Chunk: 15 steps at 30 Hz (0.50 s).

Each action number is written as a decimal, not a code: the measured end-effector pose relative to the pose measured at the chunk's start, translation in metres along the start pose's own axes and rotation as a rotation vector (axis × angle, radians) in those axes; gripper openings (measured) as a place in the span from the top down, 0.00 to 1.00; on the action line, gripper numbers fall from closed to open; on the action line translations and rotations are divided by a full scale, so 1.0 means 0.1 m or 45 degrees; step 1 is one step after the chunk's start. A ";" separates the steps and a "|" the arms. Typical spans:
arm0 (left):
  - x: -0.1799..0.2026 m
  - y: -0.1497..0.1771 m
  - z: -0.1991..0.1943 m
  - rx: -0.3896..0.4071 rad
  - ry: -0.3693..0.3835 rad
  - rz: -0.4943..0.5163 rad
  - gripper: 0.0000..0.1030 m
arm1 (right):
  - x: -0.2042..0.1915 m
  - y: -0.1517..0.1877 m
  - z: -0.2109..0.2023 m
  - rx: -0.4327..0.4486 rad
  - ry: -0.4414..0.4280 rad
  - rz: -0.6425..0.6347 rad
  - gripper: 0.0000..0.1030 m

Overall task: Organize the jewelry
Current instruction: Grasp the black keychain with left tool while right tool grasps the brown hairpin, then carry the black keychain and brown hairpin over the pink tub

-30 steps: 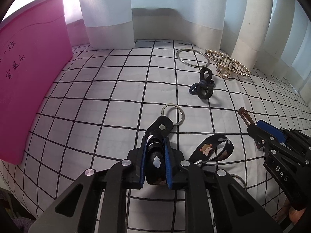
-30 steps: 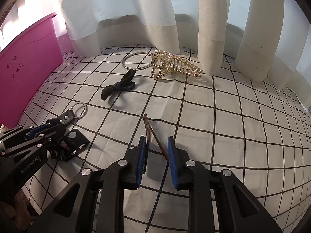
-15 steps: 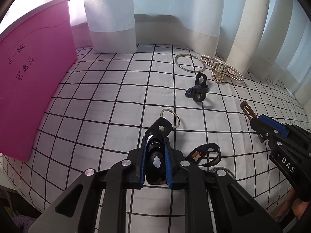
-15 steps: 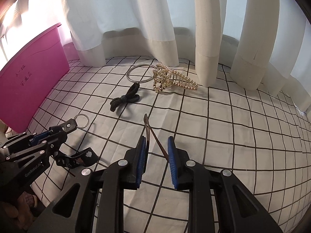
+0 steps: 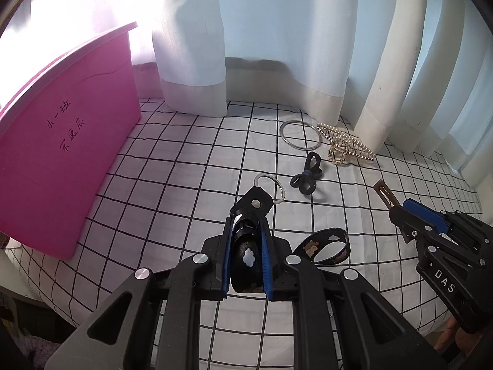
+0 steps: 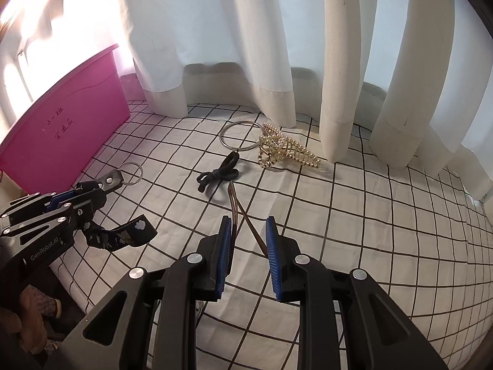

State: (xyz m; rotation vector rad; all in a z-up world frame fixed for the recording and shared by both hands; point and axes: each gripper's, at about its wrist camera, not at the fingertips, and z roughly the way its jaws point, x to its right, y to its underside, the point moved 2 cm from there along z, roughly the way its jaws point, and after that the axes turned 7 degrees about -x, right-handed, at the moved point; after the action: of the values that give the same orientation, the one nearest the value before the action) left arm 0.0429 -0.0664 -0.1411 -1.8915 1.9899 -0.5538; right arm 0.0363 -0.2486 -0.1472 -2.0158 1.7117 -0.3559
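- While the left tool (image 5: 246,256) clamps the black cloud-print strap keychain (image 5: 248,246) above the checked bed sheet (image 5: 172,191), carry it over the pink plastic bin (image 5: 61,166).
- Right tool (image 6: 248,240) seemingly pinches the brown hair clip (image 6: 238,212); keep it level.

Surface: white cloth (image 5: 172,203) with black grid lines
Backdrop: white curtains (image 6: 203,40) hanging in folds, hems touching the cloth
Light: bright daylight through the curtains, strongest at upper left

Keychain strap (image 5: 246,256): black, cloud print, lifted.
Hair clip (image 6: 243,219): brown, raised.
Bangle (image 5: 300,134), pearl claw clip (image 5: 346,148), black hair tie (image 5: 308,175): lying on grid cloth (image 5: 185,169).
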 end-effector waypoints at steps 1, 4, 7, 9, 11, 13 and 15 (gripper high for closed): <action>-0.01 -0.02 -0.04 0.009 -0.005 -0.006 0.84 | -0.02 -0.03 -0.03 0.007 -0.007 -0.010 0.78; -0.02 -0.07 -0.16 0.035 -0.024 -0.023 0.84 | -0.08 -0.12 -0.11 0.030 -0.027 -0.043 0.78; -0.07 -0.11 -0.28 0.064 -0.049 -0.048 0.84 | -0.18 -0.21 -0.19 0.061 -0.054 -0.085 0.78; -0.11 -0.14 -0.37 0.088 -0.071 -0.066 0.84 | -0.24 -0.28 -0.24 0.084 -0.076 -0.107 0.78; -0.16 -0.15 -0.45 0.103 -0.079 -0.086 0.84 | -0.30 -0.34 -0.28 0.103 -0.102 -0.124 0.78; -0.22 -0.17 -0.52 0.120 -0.092 -0.102 0.84 | -0.37 -0.41 -0.31 0.122 -0.126 -0.144 0.78; -0.27 -0.19 -0.60 0.134 -0.109 -0.120 0.84 | -0.45 -0.48 -0.35 0.142 -0.148 -0.165 0.78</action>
State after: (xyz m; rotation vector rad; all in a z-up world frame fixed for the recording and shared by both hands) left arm 0.0308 -0.0373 -0.0805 -1.9194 1.7898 -0.5806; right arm 0.0518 -0.2061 -0.0887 -2.0298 1.4638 -0.3613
